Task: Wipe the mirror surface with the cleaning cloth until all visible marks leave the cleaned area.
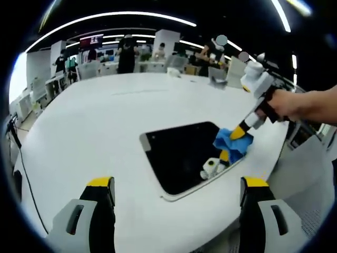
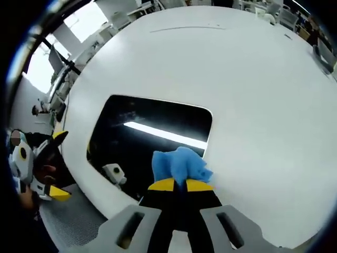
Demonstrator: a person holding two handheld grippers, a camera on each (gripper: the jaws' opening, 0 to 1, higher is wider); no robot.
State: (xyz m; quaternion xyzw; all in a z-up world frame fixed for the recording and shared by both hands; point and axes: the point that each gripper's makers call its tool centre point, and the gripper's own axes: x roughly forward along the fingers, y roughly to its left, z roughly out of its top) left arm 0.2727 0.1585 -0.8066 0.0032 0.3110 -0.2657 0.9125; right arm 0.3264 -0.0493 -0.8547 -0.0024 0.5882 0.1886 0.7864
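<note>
A dark rectangular mirror (image 1: 179,153) lies flat on the white table (image 1: 105,116). The blue cleaning cloth (image 1: 231,141) rests on the mirror's right edge, pinched by my right gripper (image 1: 241,133), which a hand holds as it reaches in from the right. In the right gripper view the jaws of my right gripper (image 2: 175,184) are shut on the blue cloth (image 2: 180,163), which is pressed onto the near corner of the mirror (image 2: 147,118). My left gripper (image 1: 178,183) hovers open short of the mirror, with nothing between its jaws. That left gripper (image 2: 59,164) is also at the left edge.
The mirror reflects a bright ceiling light strip (image 2: 163,134). The table's rounded edge (image 1: 274,158) runs close to the mirror's right side, with grey floor (image 2: 79,211) beyond it. Far behind the table, people (image 1: 126,52) stand among desks.
</note>
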